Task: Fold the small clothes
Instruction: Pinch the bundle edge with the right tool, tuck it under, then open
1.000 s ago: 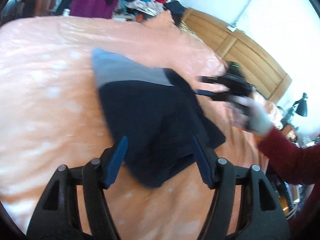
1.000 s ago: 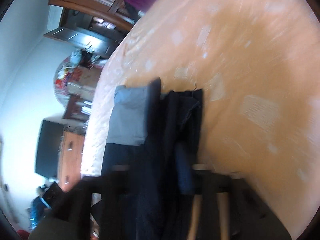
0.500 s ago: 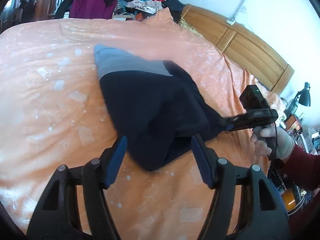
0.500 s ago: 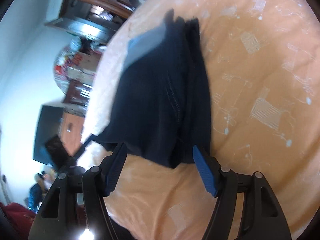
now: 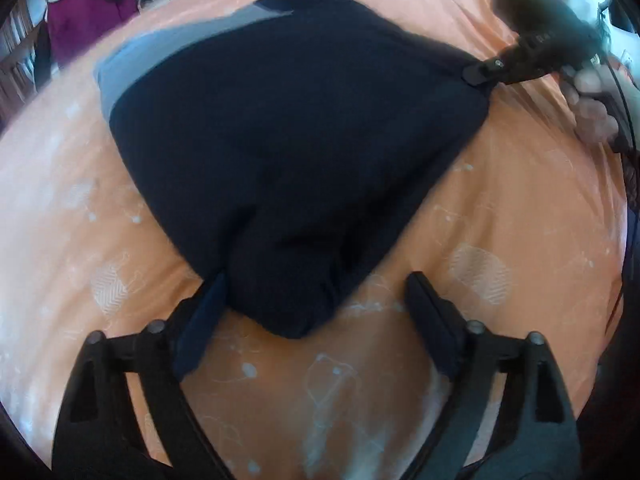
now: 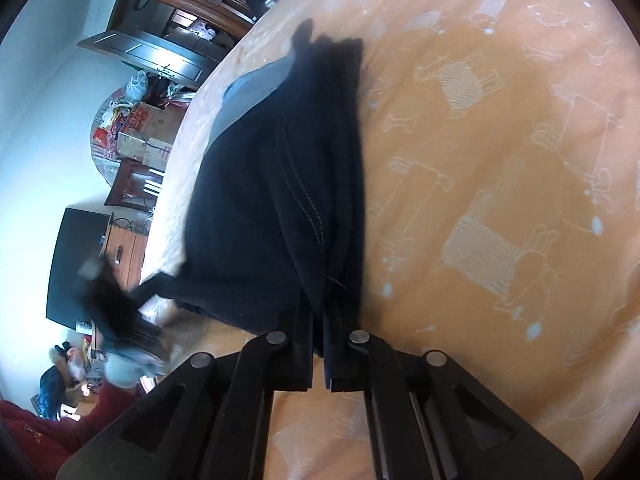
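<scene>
Navy garment [image 5: 288,128] with a grey band, lying folded and soft on the orange patterned bedsheet [image 5: 500,280].
Right gripper [image 6: 318,344] has its jaws pinched on a stitched corner; left gripper [image 5: 316,312] stands wide apart around the rounded near corner, gripping nothing.

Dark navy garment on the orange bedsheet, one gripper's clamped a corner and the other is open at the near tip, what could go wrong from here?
1. The right gripper holds the dark navy garment with the grey band only by a thin edge; a tug may slip it free.
2. The left gripper is open around the bunched tip and may close on too many layers, spoiling the fold.
3. Its jaws sit low on the orange patterned bedsheet and could pinch that too.
</scene>
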The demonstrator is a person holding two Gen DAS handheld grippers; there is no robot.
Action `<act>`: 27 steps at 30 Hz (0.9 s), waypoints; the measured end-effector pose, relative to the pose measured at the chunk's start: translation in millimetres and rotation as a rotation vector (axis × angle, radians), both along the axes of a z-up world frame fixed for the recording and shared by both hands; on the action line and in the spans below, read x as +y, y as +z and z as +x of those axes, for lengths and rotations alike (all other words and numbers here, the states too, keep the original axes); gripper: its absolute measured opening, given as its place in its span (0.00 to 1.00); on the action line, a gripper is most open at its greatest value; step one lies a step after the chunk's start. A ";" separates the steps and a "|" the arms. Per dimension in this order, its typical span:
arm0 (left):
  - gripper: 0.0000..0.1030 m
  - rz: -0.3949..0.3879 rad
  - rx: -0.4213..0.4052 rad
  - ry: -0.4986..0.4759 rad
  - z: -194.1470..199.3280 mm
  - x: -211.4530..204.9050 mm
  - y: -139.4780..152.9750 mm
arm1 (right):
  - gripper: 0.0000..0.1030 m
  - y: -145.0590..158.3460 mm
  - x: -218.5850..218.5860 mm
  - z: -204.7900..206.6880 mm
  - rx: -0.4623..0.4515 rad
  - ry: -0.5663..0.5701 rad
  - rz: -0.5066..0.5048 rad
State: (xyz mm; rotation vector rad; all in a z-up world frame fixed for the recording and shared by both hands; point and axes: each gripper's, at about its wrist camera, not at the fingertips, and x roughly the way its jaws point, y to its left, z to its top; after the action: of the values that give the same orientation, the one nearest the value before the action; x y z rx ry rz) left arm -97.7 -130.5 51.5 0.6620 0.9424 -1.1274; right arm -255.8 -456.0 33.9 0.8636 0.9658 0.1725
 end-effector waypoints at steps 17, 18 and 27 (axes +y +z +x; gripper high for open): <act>0.79 -0.092 0.009 0.269 26.1 -5.9 54.8 | 0.15 13.6 26.8 23.8 0.012 0.002 -0.086; 0.80 -0.110 -0.014 0.302 22.9 0.4 67.0 | 0.23 25.7 35.0 23.9 0.010 0.012 -0.130; 1.00 -0.488 -0.377 0.634 -35.8 64.5 287.0 | 0.94 238.5 157.1 -49.4 -0.352 -0.049 -0.741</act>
State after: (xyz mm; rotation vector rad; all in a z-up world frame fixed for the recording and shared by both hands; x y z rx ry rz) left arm -133.5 -66.1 338.5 0.1374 0.4643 -0.5924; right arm -305.1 -298.9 272.4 0.1615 0.6007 -0.0783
